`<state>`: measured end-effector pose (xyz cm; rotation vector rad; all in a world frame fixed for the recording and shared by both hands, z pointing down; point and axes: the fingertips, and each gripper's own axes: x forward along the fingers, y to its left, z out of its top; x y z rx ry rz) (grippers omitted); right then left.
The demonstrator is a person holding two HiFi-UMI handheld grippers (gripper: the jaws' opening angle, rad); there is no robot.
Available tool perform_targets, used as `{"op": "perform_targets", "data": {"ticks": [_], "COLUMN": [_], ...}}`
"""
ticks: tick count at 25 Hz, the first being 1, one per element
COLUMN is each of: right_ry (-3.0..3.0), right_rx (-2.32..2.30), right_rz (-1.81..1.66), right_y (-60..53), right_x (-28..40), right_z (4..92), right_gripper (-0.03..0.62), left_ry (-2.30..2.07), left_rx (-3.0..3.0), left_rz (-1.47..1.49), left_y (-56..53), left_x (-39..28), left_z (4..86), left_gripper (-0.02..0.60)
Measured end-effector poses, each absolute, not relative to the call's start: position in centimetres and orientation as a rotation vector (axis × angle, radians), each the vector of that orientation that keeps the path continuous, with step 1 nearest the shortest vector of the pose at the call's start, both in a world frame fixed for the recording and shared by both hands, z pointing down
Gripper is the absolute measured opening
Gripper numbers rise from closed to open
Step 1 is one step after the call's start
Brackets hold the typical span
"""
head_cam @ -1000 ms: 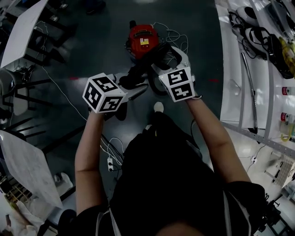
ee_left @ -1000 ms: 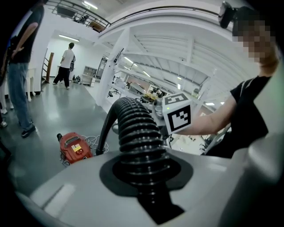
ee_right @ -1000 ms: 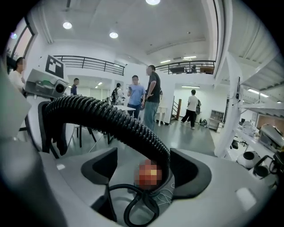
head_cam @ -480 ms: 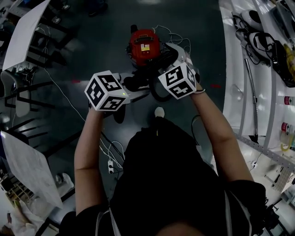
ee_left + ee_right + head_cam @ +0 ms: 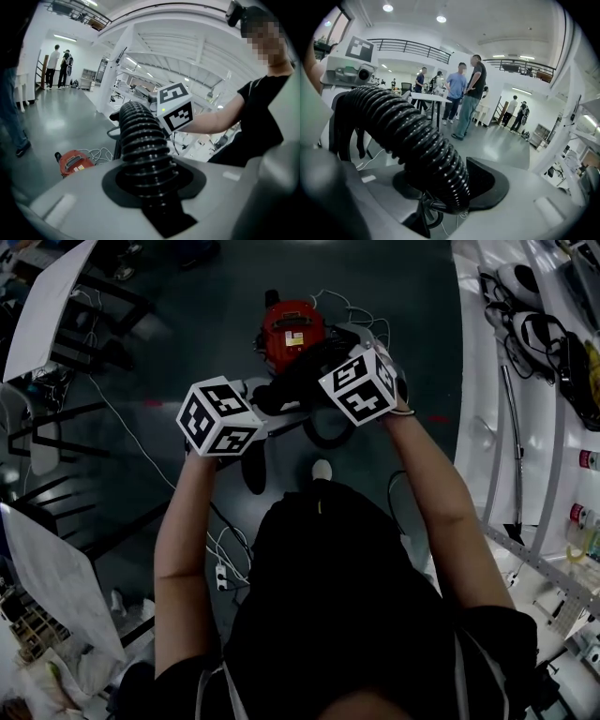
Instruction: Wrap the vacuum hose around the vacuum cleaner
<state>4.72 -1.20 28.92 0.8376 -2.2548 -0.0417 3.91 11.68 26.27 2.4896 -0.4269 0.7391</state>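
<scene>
Left tool (image 5: 150,185) grasps the vacuum hose (image 5: 140,136), jaws opening. Right tool (image 5: 440,187) jaws closing round it, not yet clamped, beside the vacuum cleaner (image 5: 292,329).

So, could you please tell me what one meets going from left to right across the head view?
White table → left gripper, opening around the vacuum hose → red vacuum cleaner → right gripper, closing around the same hose → long white workbench.
</scene>
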Motion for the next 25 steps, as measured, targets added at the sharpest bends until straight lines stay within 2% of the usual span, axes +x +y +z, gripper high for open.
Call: {"op": "perform_targets", "data": {"ticks": [4,5,6,9,12,17,21,25], "right_ry": [-2.240,-2.236,-2.234,-2.235,-2.231,-2.230,-2.223,-2.186], "right_rx": [0.836,0.830,0.824,0.808,0.778,0.784,0.839,0.885], "right_rz": [0.000,0.008,0.019,0.058,0.053,0.125,0.257,0.336], "right_y": [-2.0,-2.1,-2.2,-2.3,-2.3,-3.0,-4.4,-5.6], "right_x": [5.0,5.0,4.9,4.7,4.0,4.1,4.9,5.4], "right_z": [29.8,30.0,30.2,30.6,30.3,30.4,30.2,30.4], "right_gripper": [0.221,0.221,0.219,0.219,0.219,0.218,0.218,0.218], "left_ry": [-0.470,-0.494,-0.525,-0.624,-0.731,-0.981,-1.090,-1.270], "left_rx": [2.503,2.513,2.523,2.525,2.537,2.578,2.578,2.534], "left_rz": [0.756,0.754,0.750,0.724,0.703,0.775,0.910,0.855], "left_y": [10.8,10.5,10.2,9.4,9.2,9.7,10.4,9.7], "left_x": [4.2,4.1,3.8,2.4,1.4,-0.7,-2.4,-5.0], "left_z": [27.1,27.0,26.9,26.4,25.9,25.8,27.4,27.8], "left_gripper": [0.157,0.193,0.260,0.321,0.326,0.371,0.374,0.374]}}
